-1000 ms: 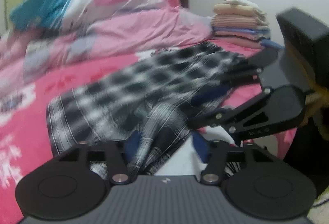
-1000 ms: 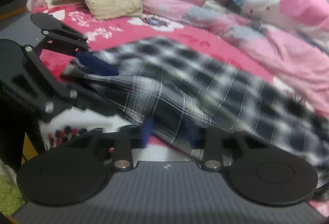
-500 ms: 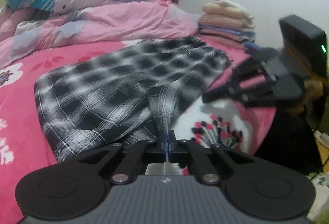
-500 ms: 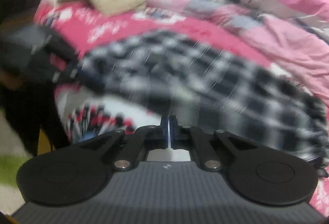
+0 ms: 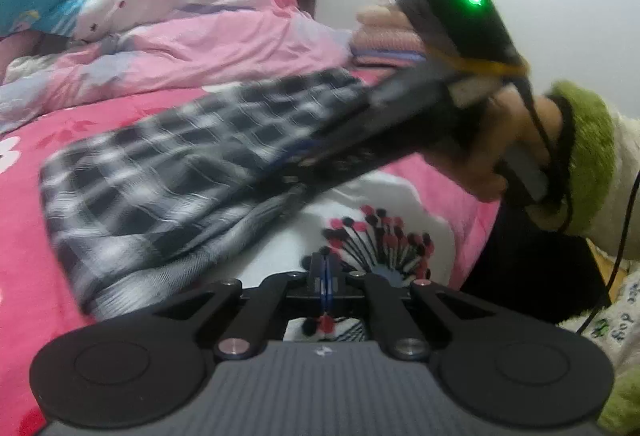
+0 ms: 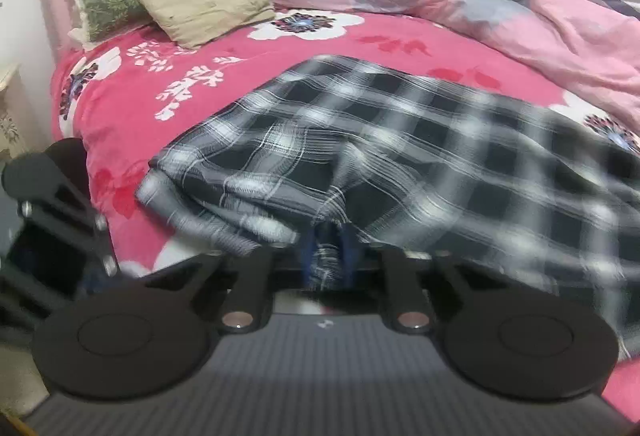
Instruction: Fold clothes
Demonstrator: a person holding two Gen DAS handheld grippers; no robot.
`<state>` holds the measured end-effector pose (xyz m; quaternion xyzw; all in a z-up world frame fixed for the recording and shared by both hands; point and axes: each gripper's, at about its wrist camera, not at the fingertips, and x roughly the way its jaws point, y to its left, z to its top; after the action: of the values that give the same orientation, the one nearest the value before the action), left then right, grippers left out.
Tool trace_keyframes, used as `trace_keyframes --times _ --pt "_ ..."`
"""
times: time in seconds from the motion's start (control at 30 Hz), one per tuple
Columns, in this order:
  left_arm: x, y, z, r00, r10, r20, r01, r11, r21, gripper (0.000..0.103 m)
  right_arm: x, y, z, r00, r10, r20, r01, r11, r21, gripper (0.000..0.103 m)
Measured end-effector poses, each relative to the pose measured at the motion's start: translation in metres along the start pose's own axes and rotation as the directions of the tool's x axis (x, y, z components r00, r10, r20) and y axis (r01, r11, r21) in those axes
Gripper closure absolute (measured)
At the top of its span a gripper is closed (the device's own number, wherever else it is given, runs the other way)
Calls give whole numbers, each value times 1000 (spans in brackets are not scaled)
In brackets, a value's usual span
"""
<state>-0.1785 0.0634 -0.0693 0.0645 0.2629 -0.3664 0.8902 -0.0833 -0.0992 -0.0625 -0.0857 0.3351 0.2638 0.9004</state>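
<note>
The right gripper (image 6: 328,256) has its fingers closed on a bunched edge of the black-and-white plaid garment (image 6: 400,156), which spreads ahead of them across the pink floral bed (image 6: 160,76). The left gripper (image 5: 325,278) has its fingers pressed together, empty, the garment lying left of them.

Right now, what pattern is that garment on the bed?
The garment is black, grey and white plaid, clearest in the right wrist view.
</note>
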Motion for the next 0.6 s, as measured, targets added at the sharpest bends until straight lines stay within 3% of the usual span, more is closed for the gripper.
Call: trace_keyframes --times 0.13,0.2,0.27,0.43,0.6 --pt "-20 19 12 996 45 78 -40 998 -55 96 -12 1 -9 1000 -17 -13 18 999 28 99" --pt "-22 28 19 991 90 99 -84 994 -66 84 -14 3 -15 999 -26 -23 27 999 34 99" --pt "-13 35 23 988 140 62 -138 990 -43 74 -17 4 -15 1000 -21 -9 21 998 54 99" --pt "14 45 23 974 223 -35 -223 975 10 72 -30 1 -7 999 6 43 -10 996 91 99" --pt "23 35 22 968 251 -29 -247 964 102 75 -34 -7 -6 997 30 65 -39 989 142 99"
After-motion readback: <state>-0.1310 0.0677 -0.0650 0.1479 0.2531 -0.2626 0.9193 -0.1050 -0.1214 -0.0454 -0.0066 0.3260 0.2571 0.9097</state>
